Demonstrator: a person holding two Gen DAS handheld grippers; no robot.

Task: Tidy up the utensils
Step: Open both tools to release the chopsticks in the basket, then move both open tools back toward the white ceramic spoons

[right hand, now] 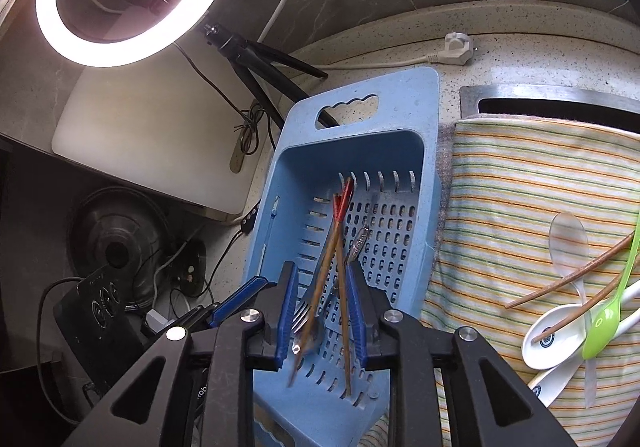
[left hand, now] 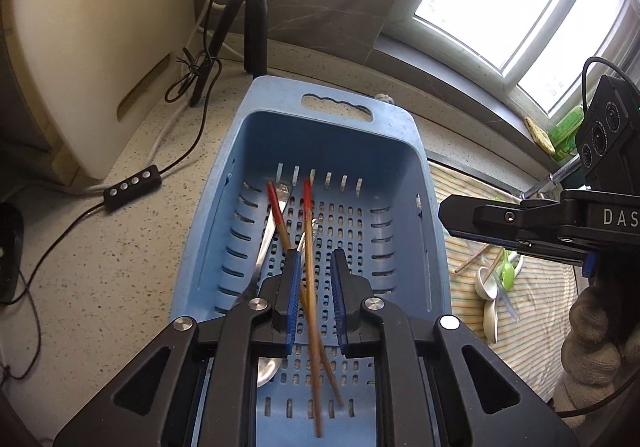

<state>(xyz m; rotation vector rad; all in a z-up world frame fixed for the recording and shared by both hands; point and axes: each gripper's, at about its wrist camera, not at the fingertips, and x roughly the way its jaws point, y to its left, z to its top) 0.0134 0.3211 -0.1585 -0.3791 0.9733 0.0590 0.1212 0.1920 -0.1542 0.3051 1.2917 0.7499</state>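
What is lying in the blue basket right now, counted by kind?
Red-tipped chopsticks: 2
Metal fork: 1
Metal spoon: 1
Total: 4

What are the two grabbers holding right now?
Nothing. The left gripper and the right gripper are both open. The chopsticks pass between their pads unpinched, over the blue basket.
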